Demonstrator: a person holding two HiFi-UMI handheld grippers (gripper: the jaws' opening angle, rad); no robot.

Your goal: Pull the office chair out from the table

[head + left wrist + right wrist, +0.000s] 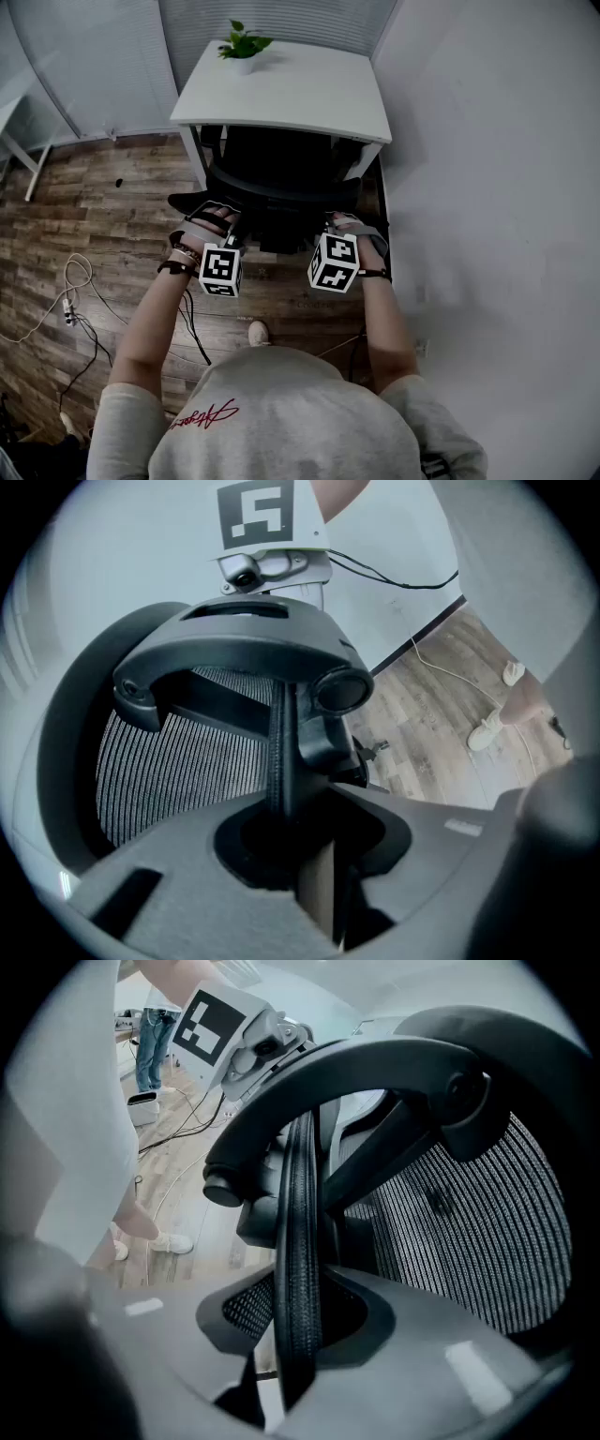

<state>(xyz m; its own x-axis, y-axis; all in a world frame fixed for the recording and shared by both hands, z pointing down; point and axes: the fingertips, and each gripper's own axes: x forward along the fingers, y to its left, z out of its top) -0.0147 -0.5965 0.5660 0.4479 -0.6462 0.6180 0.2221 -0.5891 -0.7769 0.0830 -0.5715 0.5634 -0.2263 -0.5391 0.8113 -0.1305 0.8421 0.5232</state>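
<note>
A black office chair (277, 178) stands tucked under the white table (300, 94), with its mesh back toward me. Both grippers hold the top rim of the chair back. My left gripper (214, 223) is at the rim's left part. In the left gripper view the left gripper (286, 841) is shut on the thin black rim (279, 752), beside the mesh (178, 761). My right gripper (345, 225) is at the rim's right part. In the right gripper view the right gripper (300, 1326) is shut on the ribbed rim (300, 1232). A curved black bracket (375, 1063) arches behind it.
A potted plant (242, 47) stands at the table's far left corner. A white wall (497, 187) runs close along the right. Cables and a power strip (70, 300) lie on the wood floor at the left. My shoe (258, 331) is behind the chair.
</note>
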